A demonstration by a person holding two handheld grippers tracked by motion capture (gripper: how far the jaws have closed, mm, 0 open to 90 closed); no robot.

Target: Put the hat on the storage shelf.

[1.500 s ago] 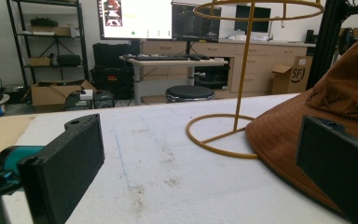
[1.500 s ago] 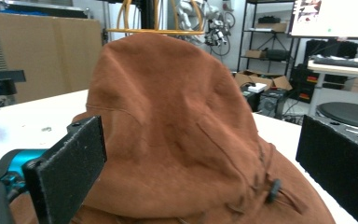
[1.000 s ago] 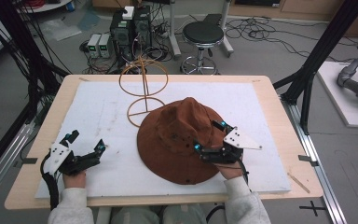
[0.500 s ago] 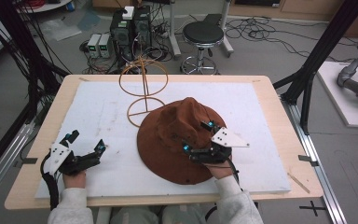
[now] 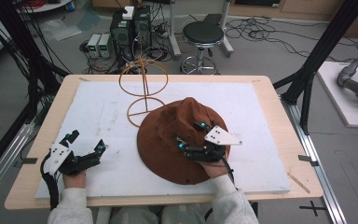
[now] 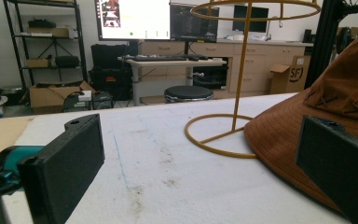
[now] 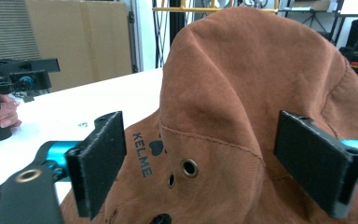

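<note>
A brown suede hat point(image 5: 168, 156) lies brim down on the white foam board point(image 5: 98, 112). My right gripper point(image 5: 191, 134) reaches over its crown from the near right. In the right gripper view the crown point(image 7: 242, 93) stands between the jaws of the right gripper point(image 7: 205, 163). They have just been closing and the pads do not visibly press on it. My left gripper point(image 5: 86, 141) rests at the near left of the board, open and holding nothing. In the left gripper view the left gripper point(image 6: 196, 163) points at the hat's brim point(image 6: 303, 126).
A gold wire hat stand point(image 5: 144, 88) stands behind the hat, its base ring touched by the brim; its pole point(image 6: 240, 70) rises ahead of the left gripper. The wooden table point(image 5: 279, 121) edges the board. A stool point(image 5: 204, 35) and computers stand beyond.
My right gripper has slid left over the hat toward the crown, and its jaws stand a little narrower. The left gripper has stayed where it was.
</note>
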